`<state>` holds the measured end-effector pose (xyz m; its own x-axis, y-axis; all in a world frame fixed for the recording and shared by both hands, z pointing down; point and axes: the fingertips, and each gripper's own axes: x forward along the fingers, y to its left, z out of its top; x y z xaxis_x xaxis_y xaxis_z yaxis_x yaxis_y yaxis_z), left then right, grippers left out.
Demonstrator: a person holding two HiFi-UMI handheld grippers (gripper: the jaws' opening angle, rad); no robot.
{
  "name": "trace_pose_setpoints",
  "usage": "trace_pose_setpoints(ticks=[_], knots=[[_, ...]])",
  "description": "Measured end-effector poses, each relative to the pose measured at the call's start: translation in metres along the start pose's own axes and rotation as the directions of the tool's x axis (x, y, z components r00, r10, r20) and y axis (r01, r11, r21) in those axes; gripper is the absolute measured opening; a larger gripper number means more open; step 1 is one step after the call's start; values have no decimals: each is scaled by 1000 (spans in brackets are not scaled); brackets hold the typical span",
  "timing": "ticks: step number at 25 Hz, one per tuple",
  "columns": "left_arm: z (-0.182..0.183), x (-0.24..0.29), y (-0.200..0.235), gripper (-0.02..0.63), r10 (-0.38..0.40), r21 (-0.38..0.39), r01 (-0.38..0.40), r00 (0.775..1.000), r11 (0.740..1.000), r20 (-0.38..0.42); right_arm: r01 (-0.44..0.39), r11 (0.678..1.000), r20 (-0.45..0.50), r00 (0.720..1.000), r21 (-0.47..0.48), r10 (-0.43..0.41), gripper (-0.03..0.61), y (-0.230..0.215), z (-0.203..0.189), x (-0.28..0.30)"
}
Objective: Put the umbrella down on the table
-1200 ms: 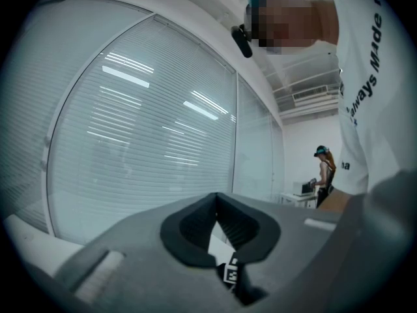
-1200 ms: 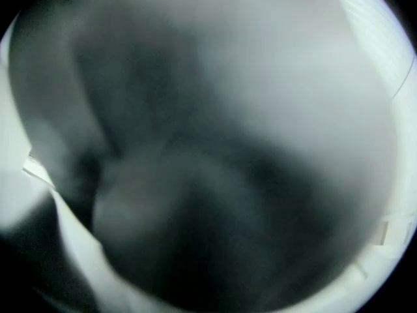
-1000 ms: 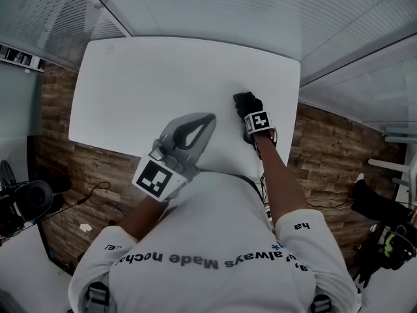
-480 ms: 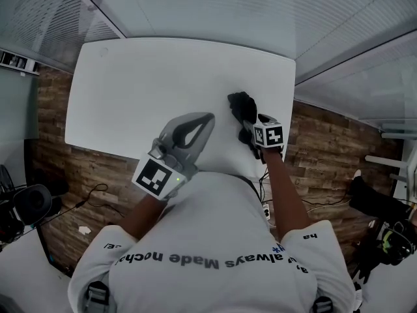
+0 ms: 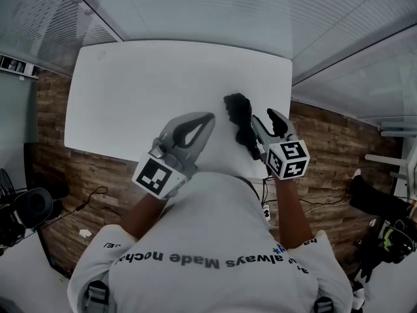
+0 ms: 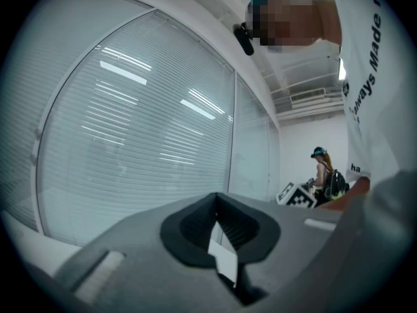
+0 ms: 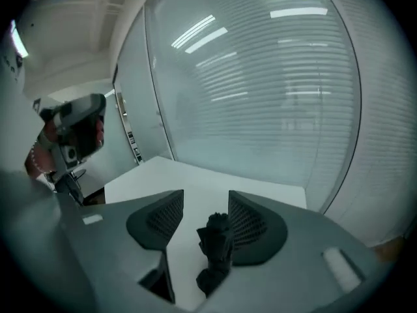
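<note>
A black folded umbrella lies on the white table near its front right edge. In the right gripper view the umbrella shows below the gap between the jaws, apart from both pads. My right gripper hangs above and just right of the umbrella, tilted down. Its jaws are closing with nothing between them. My left gripper is held level over the table's front edge, left of the umbrella. It is shut and empty, with its fingertips meeting.
Glass walls with blinds run behind and to the right of the table. Wooden floor lies to the right and left. Cables and dark gear sit on the floor at the left. A person stands far off.
My right gripper has come up off the umbrella toward the camera and its jaws have narrowed. The umbrella stays on the table. The left gripper has not moved.
</note>
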<state>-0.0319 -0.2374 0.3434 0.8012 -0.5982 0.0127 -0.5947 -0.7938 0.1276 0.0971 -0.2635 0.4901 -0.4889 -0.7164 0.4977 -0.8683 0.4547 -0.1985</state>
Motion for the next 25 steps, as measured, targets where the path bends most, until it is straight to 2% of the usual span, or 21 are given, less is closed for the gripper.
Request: trace_pose_setpoints(ticks=[5, 9, 19, 25], knots=[[3, 2, -2, 3, -5, 6, 4, 1000, 1000, 7, 15, 992, 177, 984, -125, 7, 191, 30, 57, -45], [6, 2, -3, 4, -8, 5, 8, 1000, 1000, 9, 22, 981, 270, 962, -191, 31, 170, 55, 83, -72], [11, 1, -8, 3, -20, 11, 20, 1000, 1000, 15, 37, 968, 345, 937, -247, 52, 122, 82, 105, -101], [11, -2, -10, 3, -26, 15, 26, 999, 1000, 18, 37, 966, 360, 931, -255, 60, 123, 88, 108, -101]])
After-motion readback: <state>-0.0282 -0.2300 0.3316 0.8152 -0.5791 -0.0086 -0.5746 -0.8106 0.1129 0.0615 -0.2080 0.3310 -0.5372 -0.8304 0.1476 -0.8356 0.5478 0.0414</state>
